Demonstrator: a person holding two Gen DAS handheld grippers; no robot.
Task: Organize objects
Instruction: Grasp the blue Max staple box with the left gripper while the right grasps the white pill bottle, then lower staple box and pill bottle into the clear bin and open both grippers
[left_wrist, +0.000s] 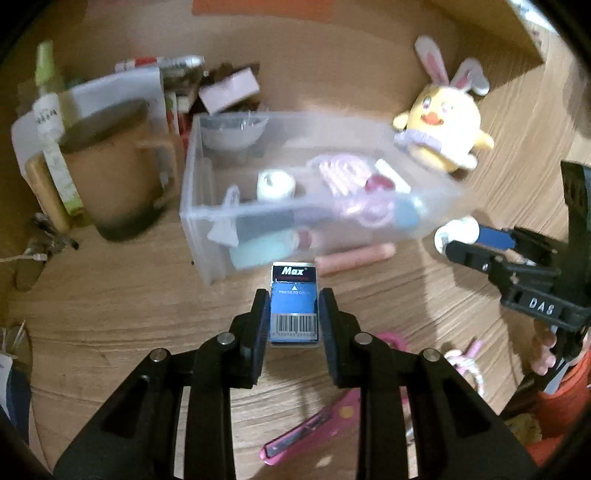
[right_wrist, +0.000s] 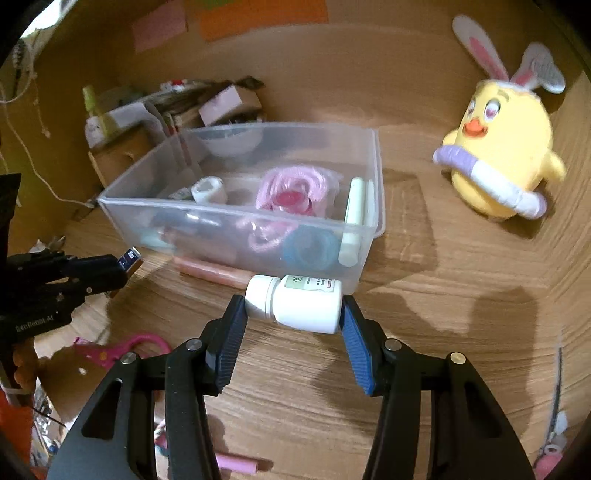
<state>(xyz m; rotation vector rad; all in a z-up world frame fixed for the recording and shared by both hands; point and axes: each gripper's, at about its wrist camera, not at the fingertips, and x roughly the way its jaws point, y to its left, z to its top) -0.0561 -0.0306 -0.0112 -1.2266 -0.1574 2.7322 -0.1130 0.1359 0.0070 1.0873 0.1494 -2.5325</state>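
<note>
Seen from the left wrist, the left gripper (left_wrist: 294, 317) clamps a small blue box (left_wrist: 294, 303) marked "Max" between its two black fingers, barcode end nearest the lens, above a wood-grain table (left_wrist: 110, 314). Just beyond the box stands a clear plastic bin (left_wrist: 207, 206) holding a pink comb, a white roll, a blue ring and other small items, with a pink-orange marker (left_wrist: 354, 258) lying on the table against its near wall. A brown mug (left_wrist: 118, 170) sits to the bin's left, a yellow plush chick with rabbit ears (left_wrist: 443, 129) stands beyond its right end, and pink scissors (left_wrist: 314, 424) lie on the table beneath the gripper. At the right edge the right gripper (left_wrist: 454, 236) reaches in with a white bottle (left_wrist: 458, 230) at its tip. From the right wrist, the right gripper (right_wrist: 293, 314) grips that white bottle (right_wrist: 295, 304) sideways, cap to the left, its blue-padded fingers closed on both ends, close to the bin's near wall (right_wrist: 236, 236). The plush chick (right_wrist: 506, 155) stands well apart on the right, and the left gripper (right_wrist: 122, 264) enters from the left with the blue box (right_wrist: 130, 257) at its tip.
</note>
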